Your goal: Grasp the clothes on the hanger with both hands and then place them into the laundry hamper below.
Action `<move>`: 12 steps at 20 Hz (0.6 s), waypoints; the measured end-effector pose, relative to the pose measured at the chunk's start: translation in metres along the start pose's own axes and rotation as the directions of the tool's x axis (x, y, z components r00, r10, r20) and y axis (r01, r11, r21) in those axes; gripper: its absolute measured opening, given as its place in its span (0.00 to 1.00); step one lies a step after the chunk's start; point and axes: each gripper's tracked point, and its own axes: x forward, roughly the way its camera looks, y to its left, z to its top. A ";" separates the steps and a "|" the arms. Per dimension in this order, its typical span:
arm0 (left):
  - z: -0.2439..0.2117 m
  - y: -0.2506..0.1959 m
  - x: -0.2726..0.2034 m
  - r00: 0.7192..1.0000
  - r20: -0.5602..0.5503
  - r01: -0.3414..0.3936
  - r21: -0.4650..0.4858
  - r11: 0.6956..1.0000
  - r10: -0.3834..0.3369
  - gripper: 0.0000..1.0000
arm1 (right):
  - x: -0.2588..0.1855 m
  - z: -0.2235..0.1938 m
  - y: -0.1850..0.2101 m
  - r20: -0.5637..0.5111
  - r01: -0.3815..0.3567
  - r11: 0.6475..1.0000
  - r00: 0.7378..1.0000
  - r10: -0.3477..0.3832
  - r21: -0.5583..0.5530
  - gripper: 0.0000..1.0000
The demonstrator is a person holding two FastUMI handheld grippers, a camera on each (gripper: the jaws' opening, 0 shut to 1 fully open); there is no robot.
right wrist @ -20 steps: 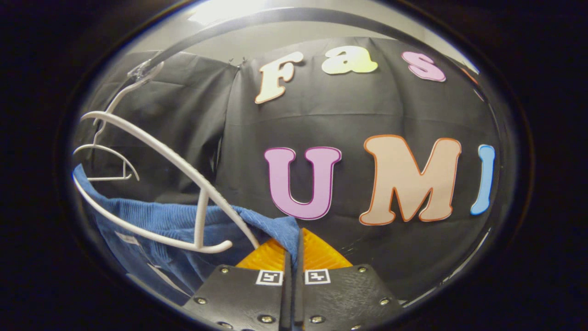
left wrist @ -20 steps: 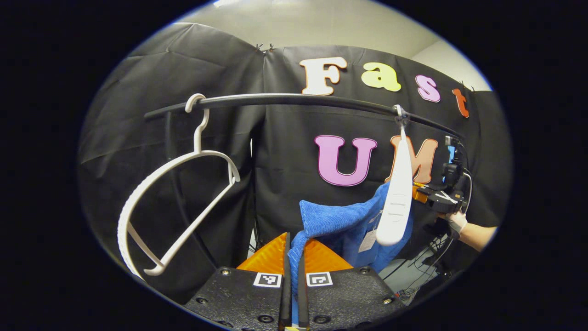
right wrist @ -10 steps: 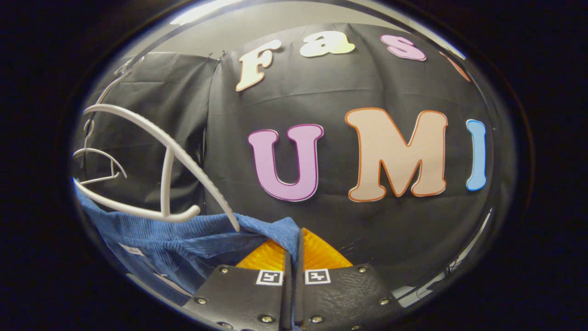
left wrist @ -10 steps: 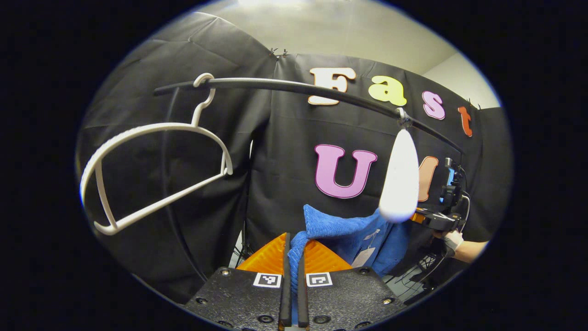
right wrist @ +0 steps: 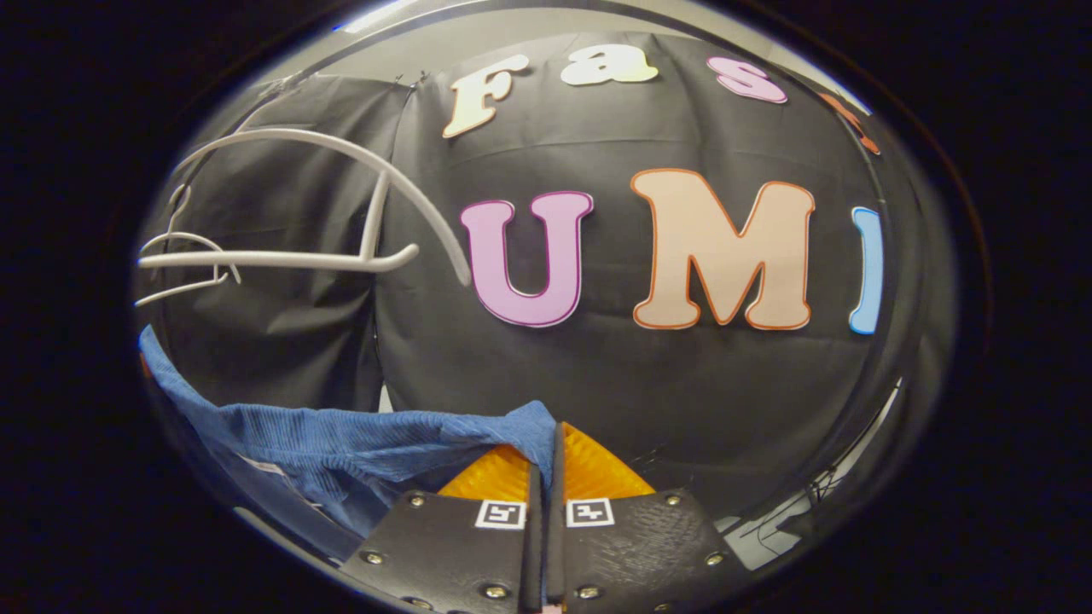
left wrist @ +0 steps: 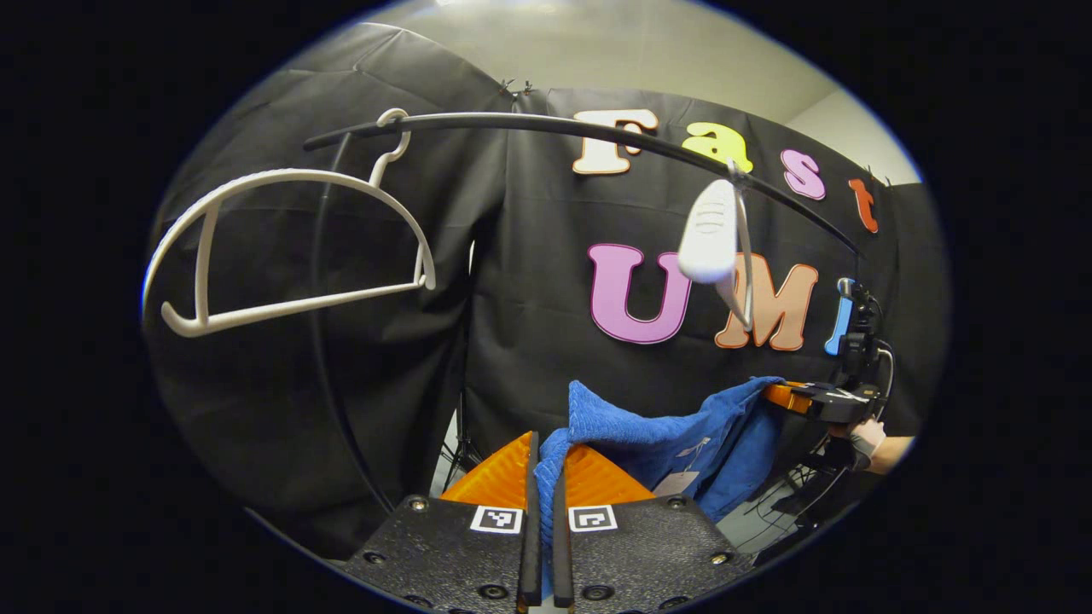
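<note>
While both grippers' fingers pinch the blue garment [left wrist: 665, 426] below bare hangers [left wrist: 290, 247], right gripper [left wrist: 789, 396] in left gripper view.

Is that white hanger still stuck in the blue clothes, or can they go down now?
Nothing visible is in the way. The blue clothes hang free between the left tongs and the right tongs, both clamped on the cloth. The white hanger swings on the rail above them, apart. The hamper's spot below can't be judged.
</note>
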 end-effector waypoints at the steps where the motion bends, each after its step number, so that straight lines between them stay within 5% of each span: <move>1: -0.003 -0.003 0.000 1.000 0.000 0.005 0.004 1.000 -0.005 0.06 | -0.005 -0.003 -0.001 -0.005 0.003 1.000 1.000 -0.003 -0.006 0.03; 12: -0.043 -0.088 0.003 0.984 -0.065 0.168 0.031 0.985 -0.166 0.06 | -0.071 -0.020 0.011 -0.023 -0.018 1.000 1.000 0.018 0.005 0.04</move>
